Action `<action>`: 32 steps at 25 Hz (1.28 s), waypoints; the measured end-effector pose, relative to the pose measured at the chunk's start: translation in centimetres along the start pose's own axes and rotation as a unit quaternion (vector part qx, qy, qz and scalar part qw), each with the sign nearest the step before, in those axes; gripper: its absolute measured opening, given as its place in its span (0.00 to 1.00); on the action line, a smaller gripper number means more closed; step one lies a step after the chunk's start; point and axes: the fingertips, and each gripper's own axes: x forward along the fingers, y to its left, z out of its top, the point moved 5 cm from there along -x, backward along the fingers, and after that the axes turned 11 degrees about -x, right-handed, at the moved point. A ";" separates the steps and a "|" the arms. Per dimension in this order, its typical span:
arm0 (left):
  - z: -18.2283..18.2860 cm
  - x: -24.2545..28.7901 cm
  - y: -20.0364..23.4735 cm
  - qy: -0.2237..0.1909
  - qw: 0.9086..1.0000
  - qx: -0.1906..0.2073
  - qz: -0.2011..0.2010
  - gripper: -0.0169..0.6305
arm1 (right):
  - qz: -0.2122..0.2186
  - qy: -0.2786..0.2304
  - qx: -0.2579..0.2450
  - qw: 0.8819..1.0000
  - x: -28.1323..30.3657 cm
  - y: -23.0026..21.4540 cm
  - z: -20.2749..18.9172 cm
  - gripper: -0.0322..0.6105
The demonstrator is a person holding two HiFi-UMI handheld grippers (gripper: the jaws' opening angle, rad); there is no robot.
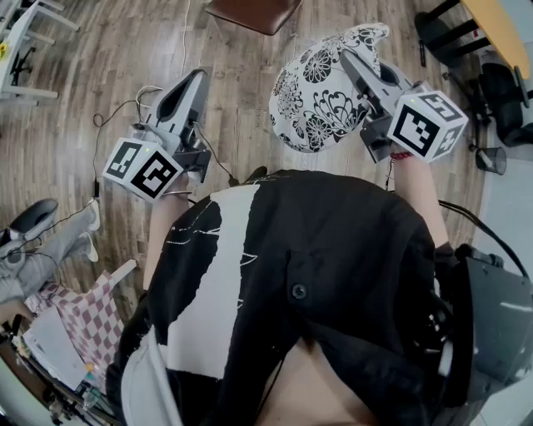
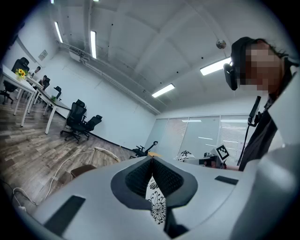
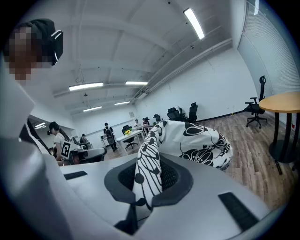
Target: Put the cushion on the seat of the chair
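Note:
The cushion [image 1: 321, 91], white with black flower print, hangs above the wood floor from my right gripper [image 1: 346, 56], which is shut on its top edge. In the right gripper view a fold of the cushion [image 3: 201, 140] is pinched between the jaws of that gripper [image 3: 147, 161] and bulges out beyond them. The chair's brown seat [image 1: 254, 12] lies ahead at the top edge, with nothing on the part in view. My left gripper [image 1: 200, 76] is held left of the cushion and apart from it. Its tips [image 2: 151, 160] meet, and flower print shows through the slit below them.
Cables [image 1: 125, 112] trail over the floor at the left. White table legs [image 1: 25, 50] stand at the far left. A round yellow table [image 1: 504, 29] and black office chairs [image 1: 500, 100] are at the right. A person's legs [image 1: 33, 241] and a checked cloth [image 1: 87, 320] are at the lower left.

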 end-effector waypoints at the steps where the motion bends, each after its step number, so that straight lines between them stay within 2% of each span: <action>1: 0.1 0.0 0.0 0.000 1.000 0.001 0.001 0.05 | 0.006 0.005 0.000 1.000 0.1 0.1 -0.5 0.09; 6: 0.2 0.2 -0.4 -0.002 1.000 0.004 0.002 0.05 | 0.022 0.020 -0.002 1.000 0.5 0.3 -1.3 0.09; 20: -0.9 -1.5 -0.1 0.003 0.999 -0.005 0.034 0.05 | 0.004 0.022 0.019 1.000 0.7 -0.9 -1.6 0.09; 28: 0.2 -5.9 1.3 -0.007 0.999 0.008 0.044 0.05 | 0.001 0.005 0.020 1.000 2.8 2.0 -2.0 0.09; 32: 0.5 -5.5 0.1 -0.014 0.999 0.040 0.019 0.05 | 0.004 -0.014 0.018 1.000 2.5 1.8 -1.8 0.09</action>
